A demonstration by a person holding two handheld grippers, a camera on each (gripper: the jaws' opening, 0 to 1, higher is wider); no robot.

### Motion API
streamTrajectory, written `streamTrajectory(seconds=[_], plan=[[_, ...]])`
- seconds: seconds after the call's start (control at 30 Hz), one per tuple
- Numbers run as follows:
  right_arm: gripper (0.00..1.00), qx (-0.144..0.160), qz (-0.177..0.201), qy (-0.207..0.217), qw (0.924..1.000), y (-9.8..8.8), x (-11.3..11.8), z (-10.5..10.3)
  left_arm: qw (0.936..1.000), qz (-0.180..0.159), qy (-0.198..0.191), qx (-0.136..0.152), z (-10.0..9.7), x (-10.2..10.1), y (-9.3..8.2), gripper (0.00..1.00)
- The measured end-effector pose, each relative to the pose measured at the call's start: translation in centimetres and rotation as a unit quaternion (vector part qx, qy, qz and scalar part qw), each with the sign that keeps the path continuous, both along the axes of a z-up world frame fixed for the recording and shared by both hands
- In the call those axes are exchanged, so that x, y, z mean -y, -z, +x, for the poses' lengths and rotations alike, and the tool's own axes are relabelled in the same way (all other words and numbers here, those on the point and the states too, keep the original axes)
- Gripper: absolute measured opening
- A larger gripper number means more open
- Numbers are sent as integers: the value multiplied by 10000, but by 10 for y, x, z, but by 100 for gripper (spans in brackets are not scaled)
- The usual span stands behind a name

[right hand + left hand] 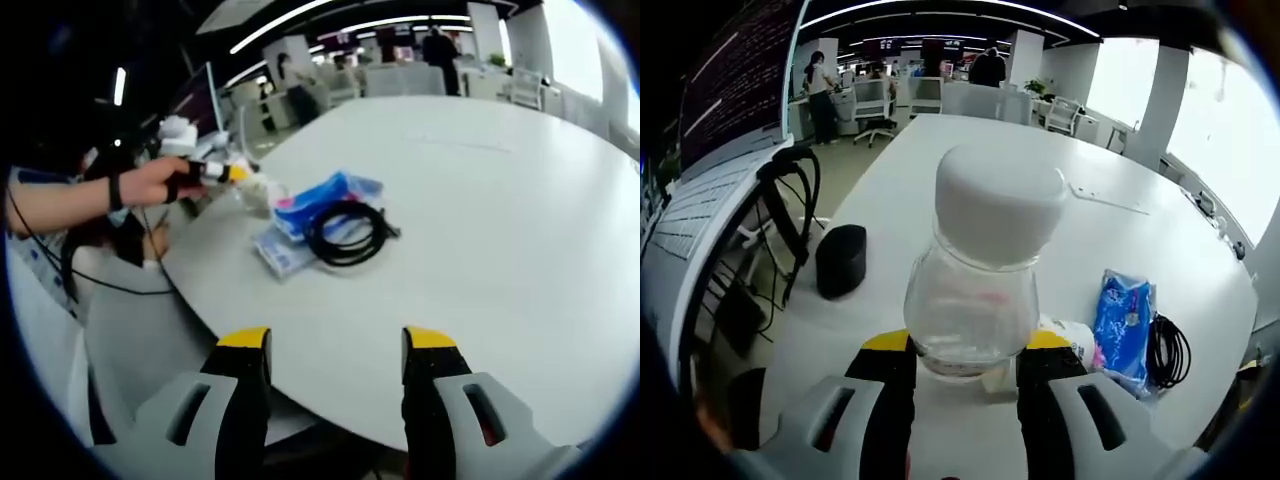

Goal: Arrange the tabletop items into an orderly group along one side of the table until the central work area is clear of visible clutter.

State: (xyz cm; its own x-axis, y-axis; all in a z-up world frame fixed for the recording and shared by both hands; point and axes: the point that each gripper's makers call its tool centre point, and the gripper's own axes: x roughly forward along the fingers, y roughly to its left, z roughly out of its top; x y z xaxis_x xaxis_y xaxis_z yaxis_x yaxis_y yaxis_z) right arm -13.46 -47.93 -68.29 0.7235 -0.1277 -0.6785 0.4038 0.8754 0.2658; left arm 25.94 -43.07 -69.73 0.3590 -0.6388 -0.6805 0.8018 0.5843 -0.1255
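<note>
Jaws of the left gripper (pixel 965 365) press against the base of a clear jar (pixel 978 290) with a fat white lid (pixel 1000 200), grasping it low while the heavy lid sits high, so the jar could tip forward or slide out if the hand swings fast. Whether it is lifted or resting on the white table (pixel 1140 240) is hard to say; the bottom is hidden behind the jaw tips. Just right of the jar lie a blue packet (pixel 1125 320) and a coiled black cable (pixel 1168 350); a careless set-down could knock them or land on the cable. A black pouch (pixel 840 260) sits to the left near the table edge, beside headphones (pixel 790 200) and a laptop (pixel 700 190), and a nudge might push it off.

The right gripper (pixel 335 345) is spread wide and empty over the near edge of the table (pixel 520 200), well apart from the packet (pixel 320 205) and cable (pixel 348 232). There the person's hand (pixel 160 182) hides most of the left gripper and, I think, the jar.
</note>
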Motion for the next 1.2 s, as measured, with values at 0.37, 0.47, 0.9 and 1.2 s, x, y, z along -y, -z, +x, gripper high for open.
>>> streamTrajectory(seconds=[0.37, 0.47, 0.9, 1.2], plan=[[51, 4, 0, 78, 10000, 0, 4, -4, 10000, -16, 9, -36, -3, 16, 1, 38], [51, -4, 2, 84, 10000, 0, 4, -4, 10000, -19, 0, -44, -4, 19, 1, 38], [51, -2, 7, 92, 10000, 1, 4, -5, 9996, -80, -17, -284, -9, 19, 6, 42], [51, 32, 48, 57, 10000, 3, 0, -1, 9987, -213, -80, -453, -20, 2, 5, 45]])
